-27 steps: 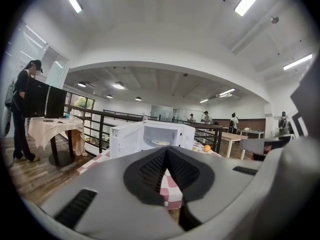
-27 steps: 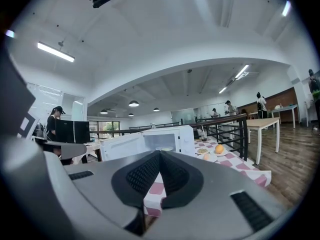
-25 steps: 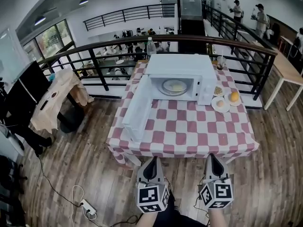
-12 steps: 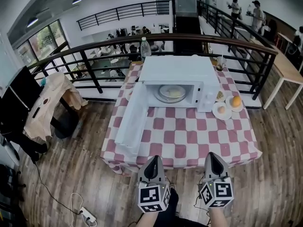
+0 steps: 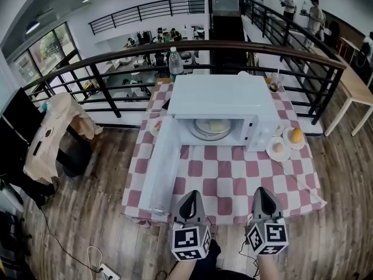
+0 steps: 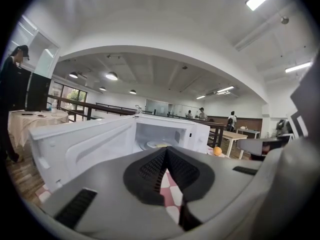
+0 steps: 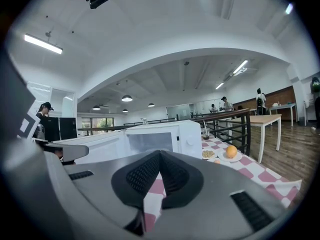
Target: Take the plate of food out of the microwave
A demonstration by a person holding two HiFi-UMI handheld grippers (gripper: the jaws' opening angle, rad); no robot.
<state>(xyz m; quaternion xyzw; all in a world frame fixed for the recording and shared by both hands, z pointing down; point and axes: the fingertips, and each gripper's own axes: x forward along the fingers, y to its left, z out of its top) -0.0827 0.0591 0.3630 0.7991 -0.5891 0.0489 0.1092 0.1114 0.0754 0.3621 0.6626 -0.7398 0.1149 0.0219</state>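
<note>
Left claw (image 5: pixel 190 195) and right claw (image 5: pixel 262 192), both clenched empty, face one microwave (image 5: pixel 221 95) holding one plate (image 5: pixel 211 128).

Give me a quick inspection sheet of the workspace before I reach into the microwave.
Surface: table under a red-and-white checked cloth.
Job's things: microwave, its door swung open; plate of food inside.
Clutter: small plates right of the microwave, one with an orange; bottle and cup behind.
Grippers: left tongs and right tongs shut, empty, at the table's near edge.
Cables: power strip with cord on the floor, lower left.
Surroundings: railing, draped side table, people far right.
</note>
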